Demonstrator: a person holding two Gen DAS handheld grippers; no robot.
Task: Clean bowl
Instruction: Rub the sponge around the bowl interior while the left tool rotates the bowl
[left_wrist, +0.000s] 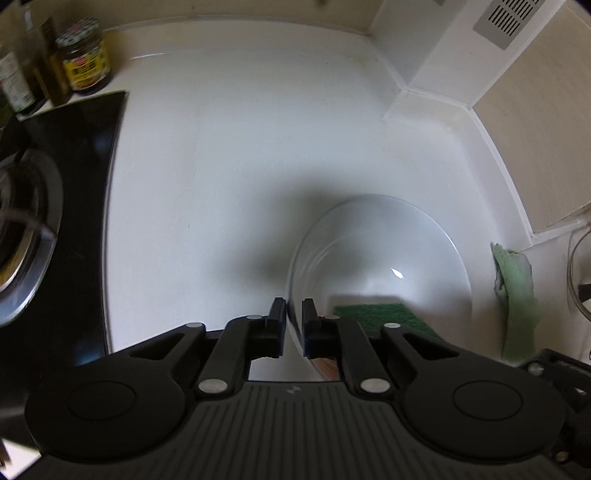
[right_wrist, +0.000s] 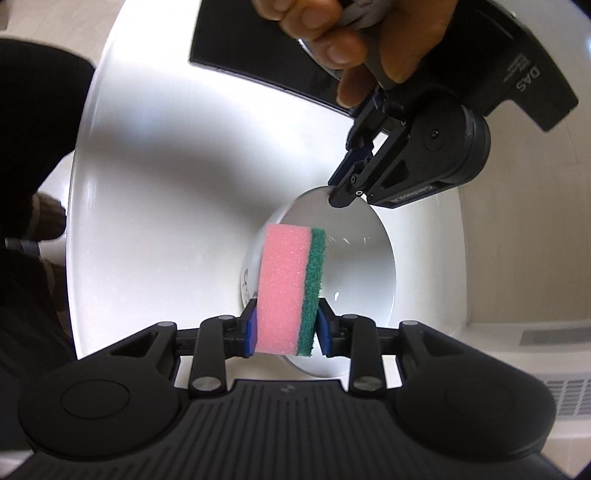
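A white bowl (left_wrist: 380, 266) is held tilted above the white counter, its rim pinched between the fingers of my left gripper (left_wrist: 294, 321), which is shut on it. In the right wrist view the same bowl (right_wrist: 354, 266) opens toward the right, and the left gripper (right_wrist: 345, 195) clamps its upper rim with a hand above it. My right gripper (right_wrist: 285, 330) is shut on a pink sponge with a green scouring side (right_wrist: 288, 288), standing upright against the bowl's near edge. The sponge's green face (left_wrist: 380, 315) shows inside the bowl.
A black gas hob with a steel burner ring (left_wrist: 33, 236) lies at the left. Jars and bottles (left_wrist: 85, 55) stand at the back left corner. A green cloth (left_wrist: 515, 295) hangs at the right beside a glass vessel (left_wrist: 580, 273). White counter (left_wrist: 229, 155) stretches ahead.
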